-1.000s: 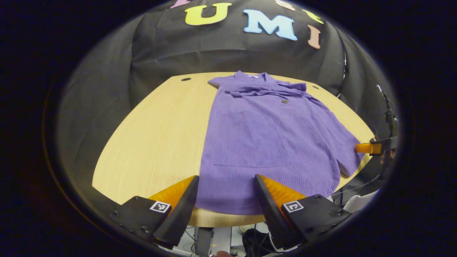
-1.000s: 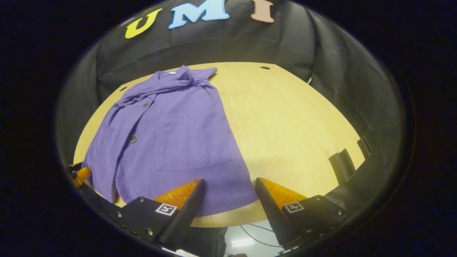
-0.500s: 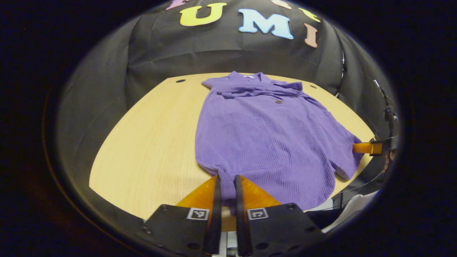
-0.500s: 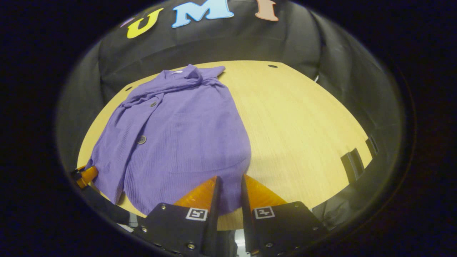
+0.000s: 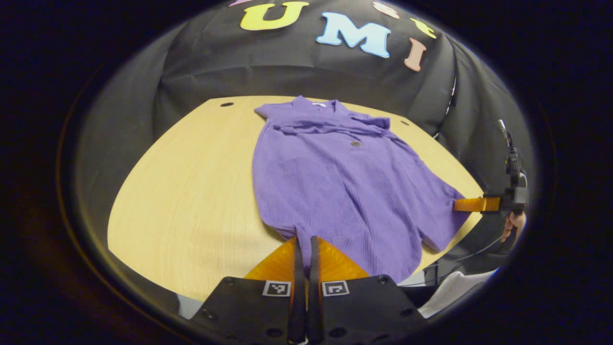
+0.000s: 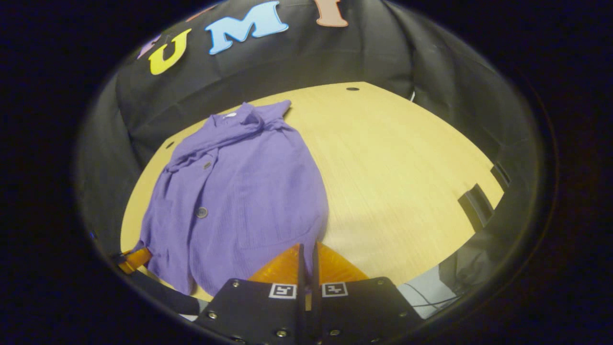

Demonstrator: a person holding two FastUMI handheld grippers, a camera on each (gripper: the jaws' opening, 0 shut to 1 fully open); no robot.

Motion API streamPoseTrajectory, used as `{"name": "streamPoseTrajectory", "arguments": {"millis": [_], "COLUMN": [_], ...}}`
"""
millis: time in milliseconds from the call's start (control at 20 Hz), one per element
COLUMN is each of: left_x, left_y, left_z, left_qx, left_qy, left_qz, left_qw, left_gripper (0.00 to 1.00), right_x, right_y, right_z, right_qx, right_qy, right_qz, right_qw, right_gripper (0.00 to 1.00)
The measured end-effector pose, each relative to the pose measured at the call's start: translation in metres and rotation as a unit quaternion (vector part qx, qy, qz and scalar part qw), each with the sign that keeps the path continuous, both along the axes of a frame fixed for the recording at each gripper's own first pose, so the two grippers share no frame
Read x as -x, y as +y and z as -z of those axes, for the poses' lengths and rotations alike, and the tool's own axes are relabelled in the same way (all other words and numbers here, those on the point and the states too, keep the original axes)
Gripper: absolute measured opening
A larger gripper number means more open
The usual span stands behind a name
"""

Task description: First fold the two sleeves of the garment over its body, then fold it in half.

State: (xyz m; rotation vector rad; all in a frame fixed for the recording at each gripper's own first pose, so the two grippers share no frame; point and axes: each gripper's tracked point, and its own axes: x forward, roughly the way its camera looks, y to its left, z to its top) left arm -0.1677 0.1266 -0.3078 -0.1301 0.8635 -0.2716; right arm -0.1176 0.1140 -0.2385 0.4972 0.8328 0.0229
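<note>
Worktop of pale wood (image 5: 191,191), purple ribbed shirt (image 5: 335,187), both grippers pinching its hem.

Largest is the pale wooden worktop, which spreads out ahead of both pairs of fingers. On it lies the purple ribbed button-front shirt, collar at the far end and hem at the near edge, sleeves drawn in across the chest. In the left gripper view the left gripper (image 5: 304,242) has its orange fingers (image 5: 278,261) pressed nearly together on the hem's corner, which bunches up between them. In the right gripper view the right gripper (image 6: 307,249) has its fingers likewise narrowed on the opposite hem corner; that same gripper appears far to the right of the left fingers, with a hand (image 5: 511,225) behind it.
</note>
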Motion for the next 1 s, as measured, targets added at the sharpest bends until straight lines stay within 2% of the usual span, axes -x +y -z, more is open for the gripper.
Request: {"name": "streamPoseTrajectory", "arguments": {"millis": [150, 450, 650, 1000], "left_x": [-0.018, -0.073, -0.124, -0.236], "left_y": [-0.013, -0.033, -0.040, -0.034], "left_z": [-0.035, -0.089, -0.112, -0.134], "left_qx": [0.046, 0.082, 0.077, 0.073], "left_qy": [-0.018, -0.056, -0.080, -0.114], "left_qz": [-0.010, -0.033, -0.045, -0.086], "left_qw": [0.999, 0.994, 0.993, 0.987], "left_gripper": [0.09, 0.09, 0.09, 0.09], "right_x": [-0.016, -0.072, -0.120, -0.223], "right_y": [-0.009, -0.018, -0.018, -0.026], "right_z": [-0.033, -0.094, -0.129, -0.154], "right_qx": [-0.028, -0.077, -0.101, -0.095], "right_qy": [-0.030, -0.081, -0.116, -0.154], "right_qz": [0.010, 0.002, -0.017, -0.049], "right_qw": [0.999, 0.994, 0.988, 0.982], "right_gripper": [0.05, 0.05, 0.05, 0.05]}}
